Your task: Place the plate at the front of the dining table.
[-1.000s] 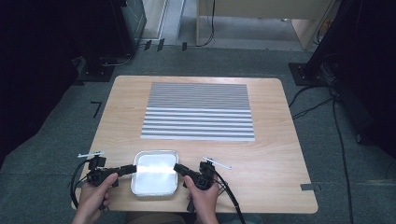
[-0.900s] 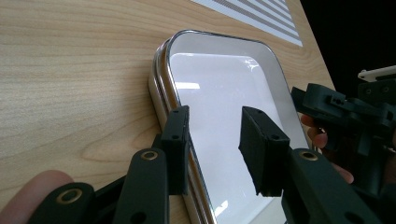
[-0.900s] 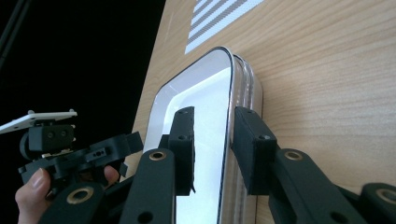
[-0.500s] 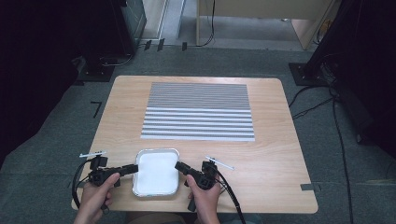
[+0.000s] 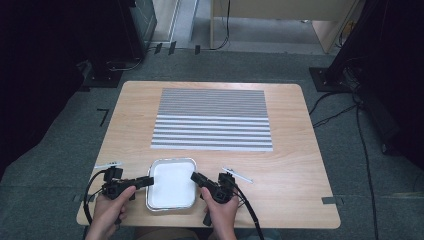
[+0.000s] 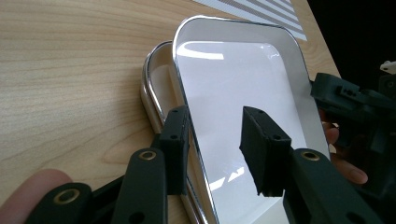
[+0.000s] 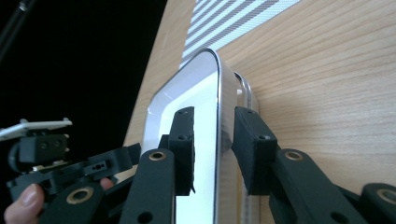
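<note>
- A wooden worktop (image 5: pixel 295 165) is seen from the high view, with a striped mat (image 5: pixel 212 119) laid flat across its far half.
- A shallow white tray (image 5: pixel 172 182) with a bright metal rim lies near the front edge of the worktop, apart from the mat.
- In the left gripper view, a second tray (image 6: pixel 156 84) is seen beneath the first, its rim offset to one side.
- The left claw (image 5: pixel 145 181) is held by the left hand (image 5: pixel 107 210) and meets the tray's left edge.
- In the left gripper view, the left claw (image 6: pixel 215 147) is spread wide; the upper tray's rim passes between its jaws, one jaw lying close against the rim's outer side and the other standing clear over the tray's white inside.
- The right claw (image 5: pixel 197 178) is held by the right hand (image 5: pixel 222 212) and meets the tray's right edge.
- In the right gripper view, the right claw (image 7: pixel 215 144) straddles the upper tray's rim, one jaw inside and one outside; a small gap is visible on each side, so the rim is not clamped.
- The opposite claw and a fingertip are visible beyond the tray in each gripper view.
- Cables are seen trailing from both grippers towards the worktop's front edge.
- Grey carpet and dark equipment surround the worktop.
</note>
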### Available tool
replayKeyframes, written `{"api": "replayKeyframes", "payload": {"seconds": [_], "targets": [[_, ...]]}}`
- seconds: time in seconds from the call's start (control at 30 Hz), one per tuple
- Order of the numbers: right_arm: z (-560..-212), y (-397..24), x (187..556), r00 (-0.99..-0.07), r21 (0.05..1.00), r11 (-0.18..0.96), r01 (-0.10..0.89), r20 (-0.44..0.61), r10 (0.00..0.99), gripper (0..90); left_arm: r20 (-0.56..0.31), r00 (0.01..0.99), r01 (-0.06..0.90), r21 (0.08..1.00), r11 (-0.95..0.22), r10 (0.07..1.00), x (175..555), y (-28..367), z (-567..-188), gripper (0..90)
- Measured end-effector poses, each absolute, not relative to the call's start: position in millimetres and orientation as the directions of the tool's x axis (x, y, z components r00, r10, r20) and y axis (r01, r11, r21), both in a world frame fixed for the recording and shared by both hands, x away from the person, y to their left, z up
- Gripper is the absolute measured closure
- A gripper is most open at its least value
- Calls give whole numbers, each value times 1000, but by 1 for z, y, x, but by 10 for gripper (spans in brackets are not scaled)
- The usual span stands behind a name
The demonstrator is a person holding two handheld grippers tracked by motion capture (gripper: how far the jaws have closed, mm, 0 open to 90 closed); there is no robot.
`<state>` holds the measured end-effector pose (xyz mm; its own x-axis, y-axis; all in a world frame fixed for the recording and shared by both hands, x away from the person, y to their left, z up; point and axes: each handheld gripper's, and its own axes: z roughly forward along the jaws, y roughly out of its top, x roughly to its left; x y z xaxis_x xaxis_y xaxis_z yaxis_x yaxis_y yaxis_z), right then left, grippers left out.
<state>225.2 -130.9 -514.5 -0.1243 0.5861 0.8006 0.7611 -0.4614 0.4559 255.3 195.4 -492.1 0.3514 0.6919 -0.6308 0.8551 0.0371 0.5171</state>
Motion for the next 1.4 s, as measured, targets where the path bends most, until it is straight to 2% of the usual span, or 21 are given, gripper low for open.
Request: {"api": "replayKeyframes", "payload": {"seconds": [0.17, 0.23, 0.4, 0.43, 0.63, 0.83, 0.97, 1.17, 1.4], "targets": [[-518, -126, 223, -130, 505, -417, 756, 740, 660, 761, -577, 373, 849, 529, -16, 726, 254, 184, -491, 652], [-517, -123, 221, -135, 531, -403, 745, 712, 690, 784, -527, 389, 841, 537, -58, 756, 253, 175, -492, 677], [-512, -121, 219, -145, 575, -387, 721, 672, 726, 796, -456, 401, 826, 555, -98, 795, 250, 162, -491, 672], [-510, -120, 219, -153, 595, -376, 710, 652, 743, 793, -427, 395, 818, 566, -100, 814, 250, 162, -490, 715], [-508, -122, 217, -150, 635, -352, 688, 598, 787, 799, -388, 394, 802, 588, -105, 833, 248, 163, -488, 797], [-504, -118, 215, -154, 657, -320, 682, 557, 816, 830, -353, 394, 794, 595, -121, 849, 246, 158, -489, 810], [-499, -116, 215, -124, 673, -318, 668, 522, 844, 858, -341, 403, 792, 595, -137, 849, 245, 155, -489, 837], [-495, -116, 216, -96, 662, -337, 669, 526, 845, 874, -315, 412, 775, 615, -147, 855, 243, 151, -486, 847], [-491, -120, 217, -109, 684, -323, 654, 508, 855, 888, -296, 426, 755, 637, -156, 855, 240, 145, -478, 851]]}}
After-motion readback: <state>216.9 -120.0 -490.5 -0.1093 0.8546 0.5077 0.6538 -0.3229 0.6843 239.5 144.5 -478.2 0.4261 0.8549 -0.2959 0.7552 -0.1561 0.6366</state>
